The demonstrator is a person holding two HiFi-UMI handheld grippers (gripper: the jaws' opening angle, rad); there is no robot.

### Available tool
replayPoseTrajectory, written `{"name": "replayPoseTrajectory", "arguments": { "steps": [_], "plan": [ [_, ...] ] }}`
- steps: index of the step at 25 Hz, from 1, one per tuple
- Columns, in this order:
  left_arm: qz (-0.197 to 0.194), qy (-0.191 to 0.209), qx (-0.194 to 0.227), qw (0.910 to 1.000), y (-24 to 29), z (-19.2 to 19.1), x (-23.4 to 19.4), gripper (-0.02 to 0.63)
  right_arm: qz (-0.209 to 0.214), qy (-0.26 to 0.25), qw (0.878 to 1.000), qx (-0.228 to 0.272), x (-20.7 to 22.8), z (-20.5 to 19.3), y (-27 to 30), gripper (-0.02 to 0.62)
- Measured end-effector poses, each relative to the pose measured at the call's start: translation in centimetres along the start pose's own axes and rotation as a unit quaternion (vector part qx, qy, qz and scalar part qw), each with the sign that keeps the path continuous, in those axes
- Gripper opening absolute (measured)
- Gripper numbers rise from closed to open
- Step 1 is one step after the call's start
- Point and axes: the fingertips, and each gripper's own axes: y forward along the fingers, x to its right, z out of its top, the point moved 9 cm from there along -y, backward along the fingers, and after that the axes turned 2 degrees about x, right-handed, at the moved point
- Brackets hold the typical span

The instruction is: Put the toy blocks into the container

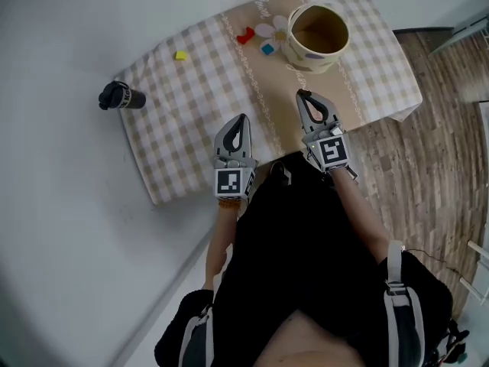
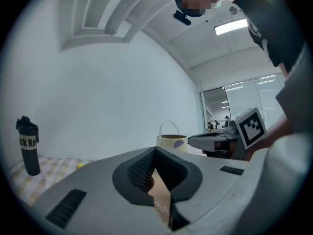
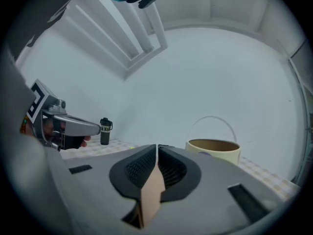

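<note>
Skipping black bottle [image 1: 121, 96] at far left, off checked cloth [image 1: 191, 105]. Take yellow block [image 1: 180, 55], alone at upper left of cloth, with left gripper [image 1: 241, 118], now centre frame, pressed together on nothing: spread jaws first, come in low, pinch flat faces. Note red block [image 1: 245, 35] and blue block [image 1: 267, 49] near each other at upper centre, just left of container [image 1: 304, 56]. Use right gripper [image 1: 302, 94], likewise pressed together and empty, for those. Release over open mouth at upper right; mind hoop handle [image 3: 210, 117].

The black bottle [image 2: 28, 146] carries a pale band with partly visible lettering, "ck Ko". Script on the tablecloth [image 1: 263, 8] is illegible.
</note>
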Motion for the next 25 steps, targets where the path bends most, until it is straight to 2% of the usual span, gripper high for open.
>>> {"name": "replayPoseTrajectory", "arguments": {
  "steps": [2, 7, 10, 13, 15, 17, 22, 25],
  "plan": [
    [0.017, 0.005, -0.011, 0.9998, 0.8, 0.2, -0.1, 0.000, 0.007, 0.008, 1.000, -0.009, 1.0, -0.5, 1.9, 0.058],
    [0.047, 0.017, -0.021, 0.9985, 3.2, 0.9, -0.6, 0.000, 0.017, 0.015, 0.999, -0.030, 2.8, -2.1, 7.6, 0.058],
    [0.058, 0.013, -0.028, 0.9978, 3.4, 1.2, -1.0, 0.000, 0.021, 0.015, 0.998, -0.065, 2.4, -3.5, 10.9, 0.104],
    [0.066, -0.001, -0.037, 0.9971, 3.3, 0.5, -1.6, 0.000, 0.007, 0.013, 0.994, -0.105, 2.0, -5.3, 13.8, 0.104],
    [0.062, -0.007, -0.042, 0.9972, 3.5, -0.2, -2.4, 0.000, -0.004, 0.007, 0.991, -0.135, 2.0, -6.6, 15.7, 0.112],
    [0.053, -0.013, -0.046, 0.9975, 3.3, -0.7, -3.1, 0.000, -0.016, 0.002, 0.985, -0.170, 2.2, -8.1, 17.2, 0.166],
    [0.030, -0.023, -0.064, 0.9972, 3.1, -1.7, -5.6, 0.000, -0.030, -0.002, 0.975, -0.221, 3.1, -10.7, 20.8, 0.156],
    [0.013, -0.023, -0.054, 0.9982, 3.2, -2.0, -6.7, 0.000, -0.030, 0.002, 0.970, -0.243, 2.9, -11.4, 22.4, 0.159]
  ]
}}
